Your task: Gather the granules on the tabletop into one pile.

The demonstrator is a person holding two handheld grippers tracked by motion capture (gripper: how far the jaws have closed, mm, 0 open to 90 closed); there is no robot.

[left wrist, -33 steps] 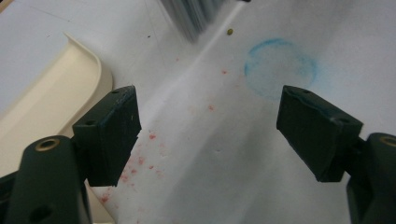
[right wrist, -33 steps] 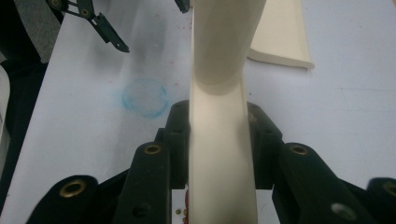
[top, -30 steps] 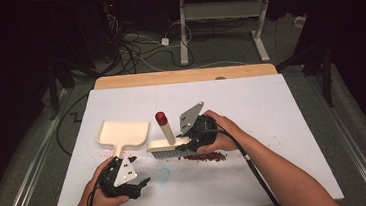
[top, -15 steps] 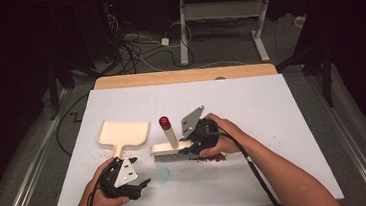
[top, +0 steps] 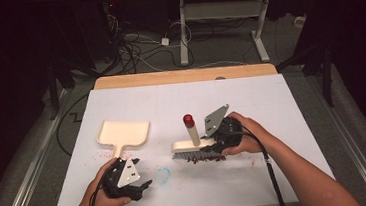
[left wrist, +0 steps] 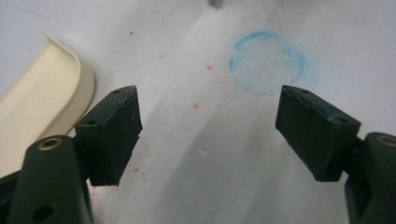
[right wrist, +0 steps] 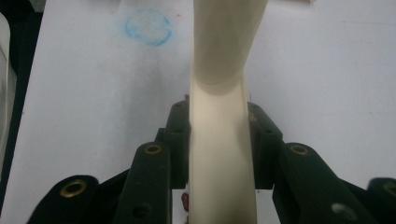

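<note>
Jaws, two pairs: those of our right gripper (top: 214,144) clamp the cream back of the hand brush (top: 191,145); those of our left gripper (top: 142,188) stand wide apart with nothing between them.

Hand brush, one: cream body, dark bristles down on the white surface (top: 281,104), handle rising at a slant to a red cap (top: 188,118). In the right gripper view its cream back (right wrist: 222,154) runs straight up between the two pads, touching both.

Dustpan, one (top: 122,135): cream, flat on the surface, up and to the left of the brush and apart from it, its short handle pointing towards the left gripper. In the left gripper view its curved rim (left wrist: 56,88) lies just beyond and outside the left-hand jaw.

Red crumbs, one loose heap (top: 207,158), too many to count, under and just before the bristles; scattered specks nearer the dustpan.

Blue ring mark, one (top: 163,175), on the surface between the grippers.
</note>
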